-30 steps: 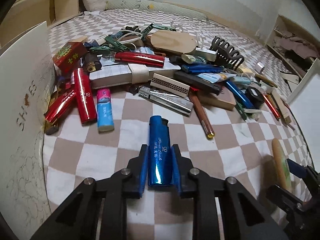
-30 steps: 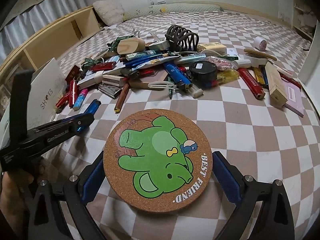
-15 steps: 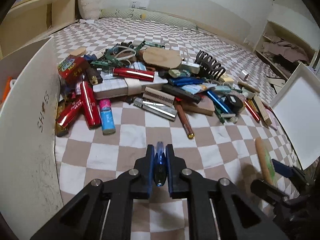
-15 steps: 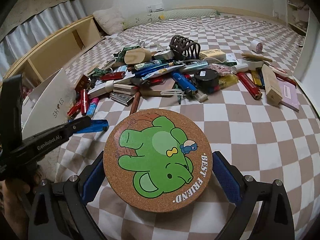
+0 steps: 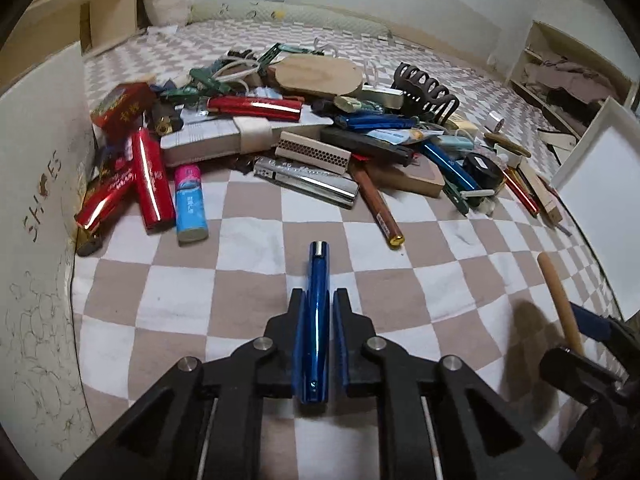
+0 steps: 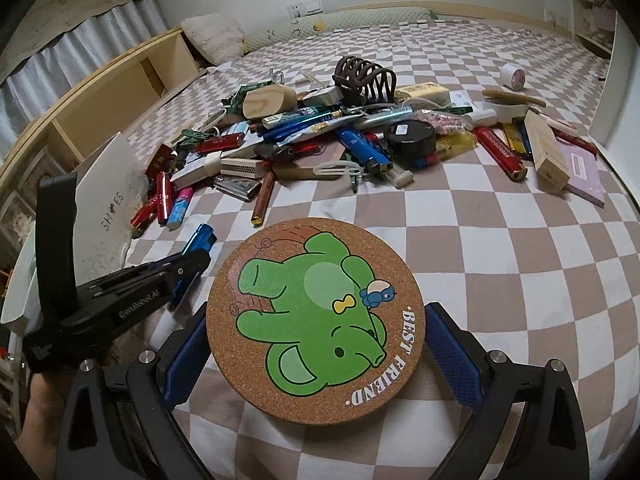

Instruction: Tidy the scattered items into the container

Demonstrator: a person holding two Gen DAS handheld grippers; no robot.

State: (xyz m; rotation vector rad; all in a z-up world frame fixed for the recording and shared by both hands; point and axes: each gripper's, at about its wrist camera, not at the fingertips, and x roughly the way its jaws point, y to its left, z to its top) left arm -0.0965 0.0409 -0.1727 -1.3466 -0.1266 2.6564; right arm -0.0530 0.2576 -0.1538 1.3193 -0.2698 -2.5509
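The white shoebox (image 5: 36,208) is standing just left of the left gripper (image 5: 318,308); the right gripper (image 6: 316,344) is clamping the cork coaster (image 6: 316,320) by its rim, which is risking a tilt and slip; the left gripper's jaws are pinching the blue lighter (image 5: 316,320) edge-on, so it is liable to swivel out in transit.

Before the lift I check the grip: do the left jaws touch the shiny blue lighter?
Touching. In the left wrist view both jaws of the left gripper press the shiny blue lighter, no gap.
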